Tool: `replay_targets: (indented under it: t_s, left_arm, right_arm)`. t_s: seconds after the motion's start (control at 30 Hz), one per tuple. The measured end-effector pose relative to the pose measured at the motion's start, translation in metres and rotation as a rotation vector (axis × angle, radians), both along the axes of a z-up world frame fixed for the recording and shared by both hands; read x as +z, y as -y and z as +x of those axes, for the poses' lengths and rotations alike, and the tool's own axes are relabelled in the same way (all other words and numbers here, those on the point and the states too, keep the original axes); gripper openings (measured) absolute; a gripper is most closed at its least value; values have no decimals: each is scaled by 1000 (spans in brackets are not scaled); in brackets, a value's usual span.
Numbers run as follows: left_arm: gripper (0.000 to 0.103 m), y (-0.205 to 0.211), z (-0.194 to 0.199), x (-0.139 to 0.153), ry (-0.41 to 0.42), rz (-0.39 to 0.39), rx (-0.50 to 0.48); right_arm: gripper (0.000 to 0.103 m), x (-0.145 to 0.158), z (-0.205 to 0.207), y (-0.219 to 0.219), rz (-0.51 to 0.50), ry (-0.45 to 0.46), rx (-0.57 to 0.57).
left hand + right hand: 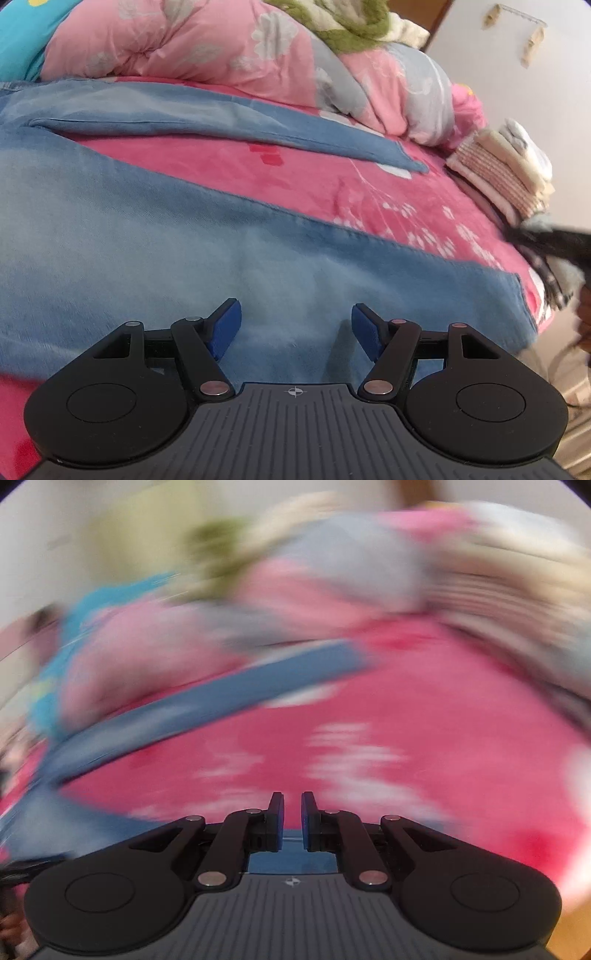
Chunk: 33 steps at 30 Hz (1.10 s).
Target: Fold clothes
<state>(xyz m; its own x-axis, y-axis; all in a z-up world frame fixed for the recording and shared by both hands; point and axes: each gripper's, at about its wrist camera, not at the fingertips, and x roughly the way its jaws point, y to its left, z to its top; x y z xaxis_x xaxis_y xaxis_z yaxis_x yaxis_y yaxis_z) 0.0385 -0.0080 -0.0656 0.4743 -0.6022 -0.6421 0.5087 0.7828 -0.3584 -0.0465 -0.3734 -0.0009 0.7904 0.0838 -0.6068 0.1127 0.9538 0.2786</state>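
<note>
The jeans (147,229) are faded blue denim, soft and matt, with stitched hems, lying on a plush pink bed cover (369,192) of fleecy nap. Behind the jeans a quilt (207,48) of smooth printed cotton is bunched up, with ribbed knit cloth in the folded stack (506,170) beside it. The left claw (295,328) is matt black plastic with blue rubbery pads (227,328) and dull metal pins.

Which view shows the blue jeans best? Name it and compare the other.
The left wrist view. There the blue jeans lie sharp and spread across the pink bedsheet, both legs and hems visible. The right wrist view is motion-blurred: only a smeared blue leg crosses the frame.
</note>
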Motion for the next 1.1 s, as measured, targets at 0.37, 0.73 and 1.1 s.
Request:
replay_targets:
  t_s: [0.37, 0.73, 1.1]
  left_arm:
    - [68, -39, -21, -9, -6, -131, -80]
    - [69, -79, -20, -2, -14, -220, -6]
    - [69, -170, -21, 1, -30, -83, 461]
  right_arm:
    - [8, -75, 23, -116, -66, -95, 286]
    - [11, -20, -20, -97, -164, -122, 79]
    - [23, -55, -4, -163, 202, -128, 327]
